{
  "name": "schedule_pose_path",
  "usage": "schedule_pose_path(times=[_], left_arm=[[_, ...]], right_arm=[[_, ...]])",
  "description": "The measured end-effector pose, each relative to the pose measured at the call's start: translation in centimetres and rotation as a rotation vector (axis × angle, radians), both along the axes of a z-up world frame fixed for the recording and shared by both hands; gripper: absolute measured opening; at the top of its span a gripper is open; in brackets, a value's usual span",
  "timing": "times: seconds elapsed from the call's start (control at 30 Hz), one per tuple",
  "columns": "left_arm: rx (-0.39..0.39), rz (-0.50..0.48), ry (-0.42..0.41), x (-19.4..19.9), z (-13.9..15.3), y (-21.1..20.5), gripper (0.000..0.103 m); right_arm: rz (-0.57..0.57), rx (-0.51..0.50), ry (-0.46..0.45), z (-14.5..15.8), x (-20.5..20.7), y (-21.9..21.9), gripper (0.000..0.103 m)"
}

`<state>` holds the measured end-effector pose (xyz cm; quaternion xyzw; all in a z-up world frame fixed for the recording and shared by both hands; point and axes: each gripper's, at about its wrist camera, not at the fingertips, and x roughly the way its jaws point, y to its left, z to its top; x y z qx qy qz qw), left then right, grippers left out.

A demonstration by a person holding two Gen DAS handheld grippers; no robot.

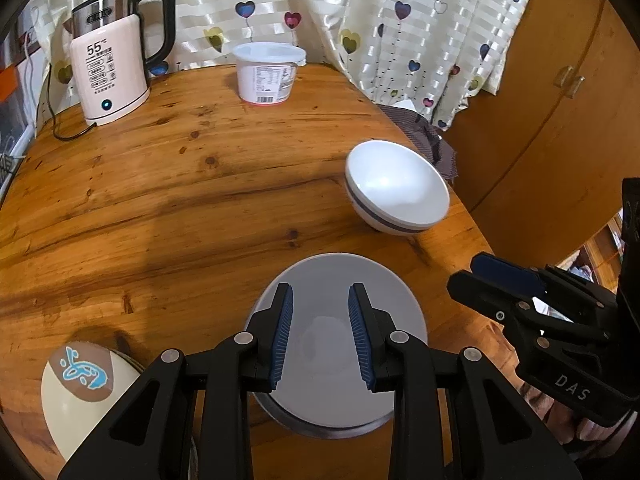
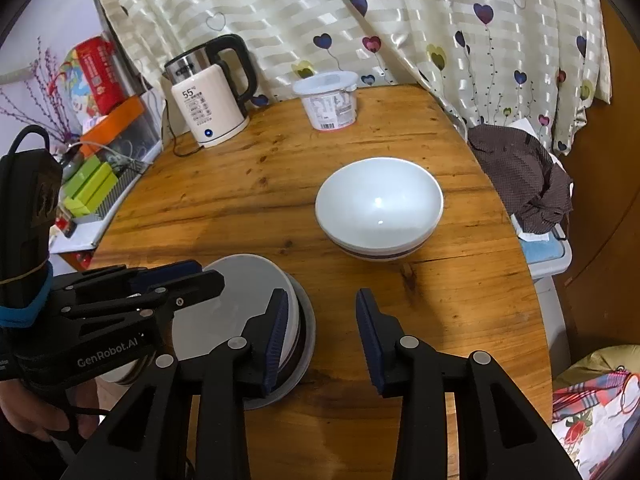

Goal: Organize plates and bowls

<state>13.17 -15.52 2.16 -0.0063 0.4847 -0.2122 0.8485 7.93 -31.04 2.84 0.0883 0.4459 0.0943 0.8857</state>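
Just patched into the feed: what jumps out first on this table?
Nearest, a white bowl sits on a grey plate at the table's near edge, with the open left gripper hovering over it and the open right gripper just to its right. Beyond, a white bowl with a dark band stands alone mid-table. At the far edge are a kettle reading 55 and a lidded white tub.

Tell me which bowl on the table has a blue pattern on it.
The cream bowl at the table's near left edge, in the left wrist view. It carries a blue design on a brown patch; the striped white bowl and the grey-white bowl under the left gripper have none.
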Motion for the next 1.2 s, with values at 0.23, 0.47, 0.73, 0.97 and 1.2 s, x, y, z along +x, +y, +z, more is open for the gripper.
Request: schedule_pose_path(times=[0.23,0.47,0.73,0.97,1.2], left_arm=[[0.01,0.066,0.011,0.1,-0.7,2.2,0.03],[-0.013,0.074,0.038,-0.3,-1.6,3.2,0.03],[-0.03,0.041,0.058,-0.8,-2.4,2.6,0.03],[-0.025,0.023,0.048,-1.2,-2.3,2.3,0.03],[-0.041,0.028,0.047,-1.1,-2.1,2.8,0.03]], right_arm=[[0.037,0.048,0.034,-1.1,0.1,0.7,0.034],[0.055,0.086,0.069,-2.2,0.3,1.3,0.023],[0.054,0.09,0.099,-3.0,0.5,1.6,0.01],[0.035,0.068,0.102,-2.9,0.4,1.4,0.009],[0.027,0.072,0.109,-2.8,0.4,1.3,0.009]])
